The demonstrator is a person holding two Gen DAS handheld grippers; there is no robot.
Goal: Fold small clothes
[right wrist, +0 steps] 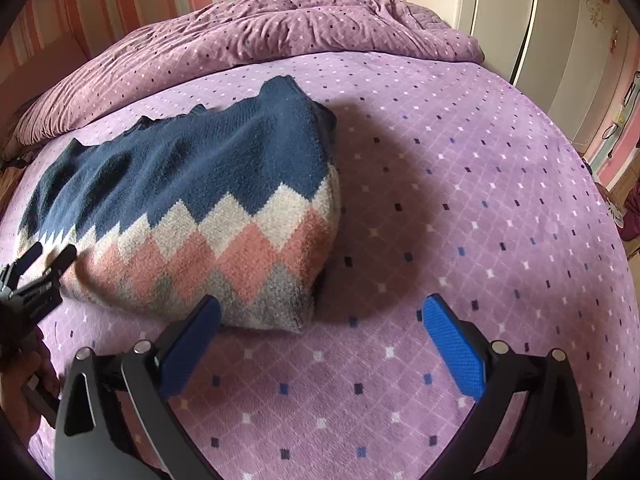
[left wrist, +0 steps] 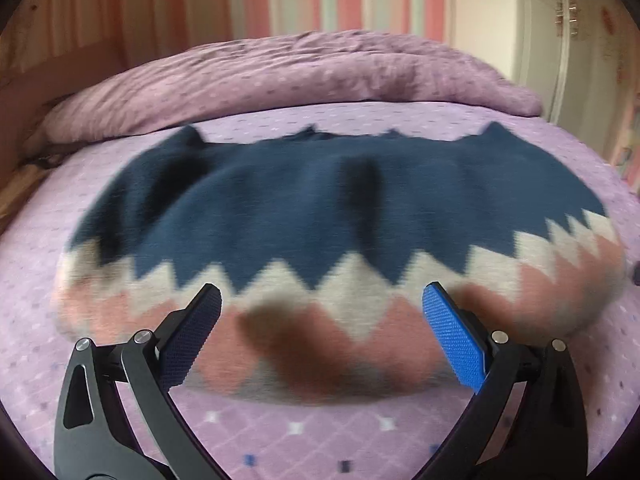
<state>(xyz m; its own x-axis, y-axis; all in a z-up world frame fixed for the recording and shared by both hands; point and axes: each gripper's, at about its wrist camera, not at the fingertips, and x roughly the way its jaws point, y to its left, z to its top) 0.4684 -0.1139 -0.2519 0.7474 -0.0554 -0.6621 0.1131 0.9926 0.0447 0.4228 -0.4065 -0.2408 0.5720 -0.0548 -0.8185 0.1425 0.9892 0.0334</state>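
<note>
A small knitted sweater (left wrist: 312,216), navy blue with a white, pink and grey zigzag band at its near hem, lies on the purple bedspread (left wrist: 320,432). In the left wrist view it is blurred. My left gripper (left wrist: 320,312) is open, its fingers over the pink and grey hem, holding nothing. In the right wrist view the sweater (right wrist: 208,184) lies to the left. My right gripper (right wrist: 320,320) is open and empty, just off the sweater's near right corner, above bare bedspread (right wrist: 460,200). The left gripper (right wrist: 52,256) shows at the left edge by the hem.
A rumpled purple quilt (right wrist: 280,28) is piled at the far side of the bed. A striped pink wall stands behind it. A white wardrobe (right wrist: 560,40) stands at the right. A wooden bed frame (left wrist: 24,184) runs along the left.
</note>
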